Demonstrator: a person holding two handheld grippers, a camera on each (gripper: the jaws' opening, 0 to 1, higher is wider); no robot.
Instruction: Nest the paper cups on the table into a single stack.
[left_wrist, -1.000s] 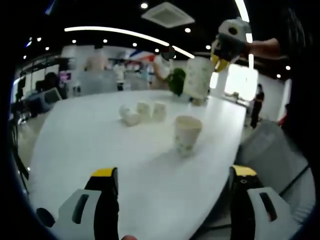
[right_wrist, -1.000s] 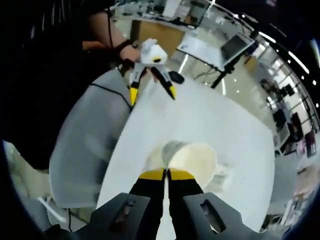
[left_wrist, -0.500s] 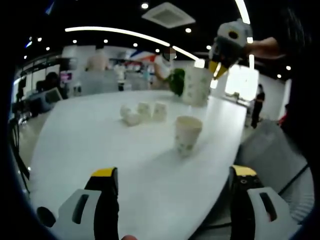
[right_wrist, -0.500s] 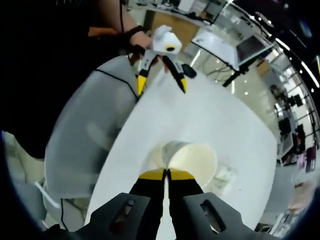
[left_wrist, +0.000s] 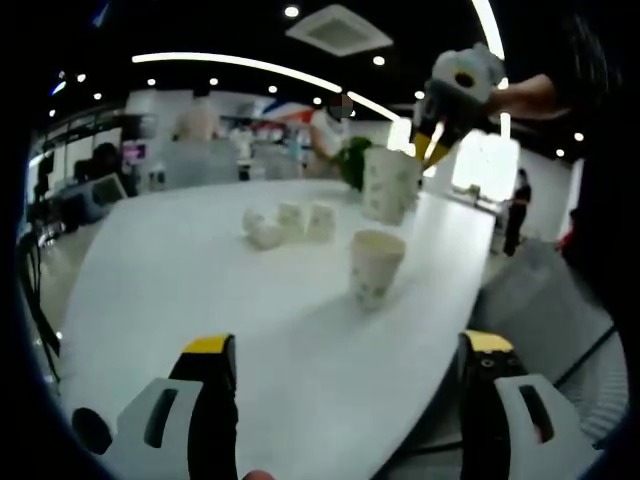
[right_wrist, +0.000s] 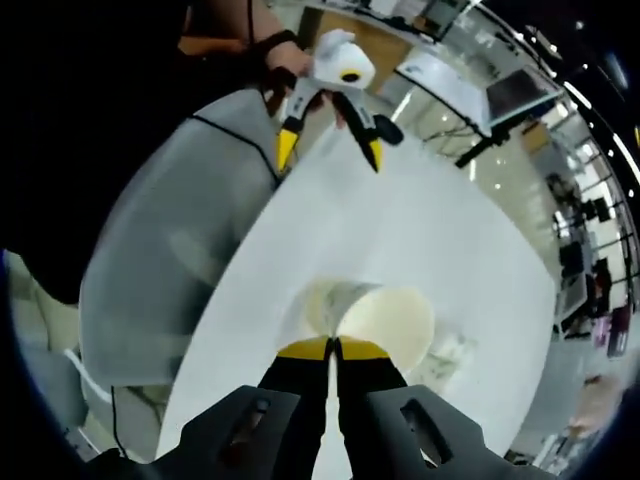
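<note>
My right gripper (right_wrist: 332, 348) is clenched on the rim of a paper cup (right_wrist: 385, 322), jaws pinching one wall with the mouth open beside them. In the left gripper view that same held cup (left_wrist: 388, 185) hangs in the air above the table (left_wrist: 180, 290), beyond the standing cup (left_wrist: 376, 266) and higher than it.

My left gripper (left_wrist: 345, 350) is spread wide and empty, low over the near edge of the table, short of the standing cup.

I judge these cups to be very light and thin-walled: squeeze hard and the wall buckles, so the rolled rim is the place to hold, as I have it now. A light cup may also tip if the nesting one comes down off-centre.

The left gripper view gives me the layout: the standing cup alone, and a cluster of cups (left_wrist: 285, 222) farther back, one seemingly on its side. The right gripper view looks down past the held cup to the table and the left gripper (right_wrist: 330, 148) across it, jaws apart.
</note>
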